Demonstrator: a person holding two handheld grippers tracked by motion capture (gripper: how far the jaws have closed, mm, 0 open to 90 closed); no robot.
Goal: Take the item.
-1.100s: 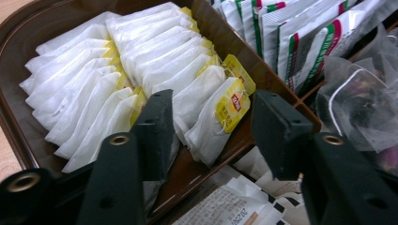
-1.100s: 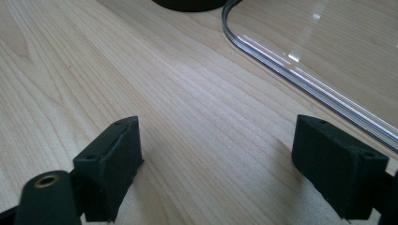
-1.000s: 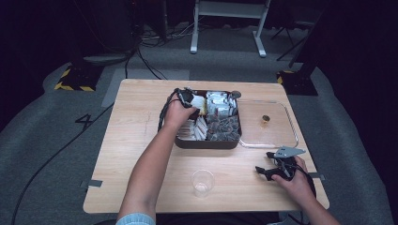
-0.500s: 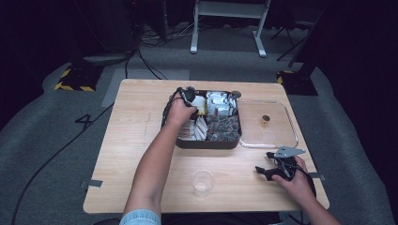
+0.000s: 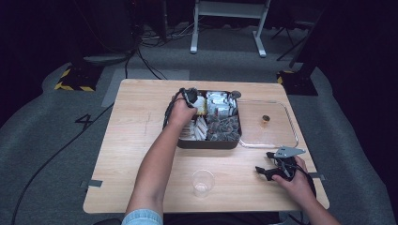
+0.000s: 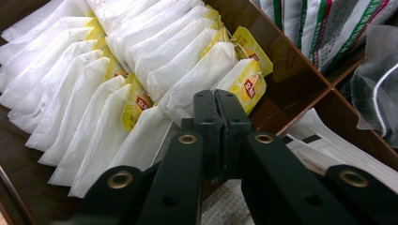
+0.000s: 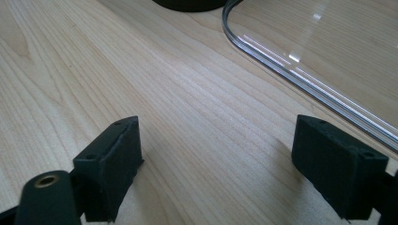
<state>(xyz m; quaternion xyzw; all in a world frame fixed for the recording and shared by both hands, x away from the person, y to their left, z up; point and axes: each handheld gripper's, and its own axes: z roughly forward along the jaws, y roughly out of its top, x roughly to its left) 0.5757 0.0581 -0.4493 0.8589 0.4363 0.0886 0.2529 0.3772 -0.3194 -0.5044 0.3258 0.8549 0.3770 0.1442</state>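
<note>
Nearest the onlooker, at the counter's [image 5: 141,140] front edge, the right gripper [image 5: 277,169] rests idle, its fingers [image 7: 110,159] spread wide over bare wood with nothing between them; just beyond them curves the rim of a clear lid [image 7: 300,79], and off to their side stands an empty clear cup [image 5: 202,182]. Farther off, the left gripper [image 5: 190,97] is lowered into the dark compartmented tray [image 5: 206,143]. Its fingers [image 6: 206,126] are pressed together; whether a corner of paper is caught between them cannot be told. Directly ahead of the fingertips, and apparently touching them, lies the nearest tea bag [image 6: 202,79] of a leaning row of white sachets with yellow tags, packed in the compartment beside the tray's brown divider [image 6: 300,93]. Such a bag should handle as very light, soft and easily crumpled, its paper liable to tear under a hard pull and its neighbours liable to lift with it. The best hold is judged to be the upper edge or free corner, pinched gently and drawn upward. Beyond the divider sit green-striped packets [image 6: 324,23].
</note>
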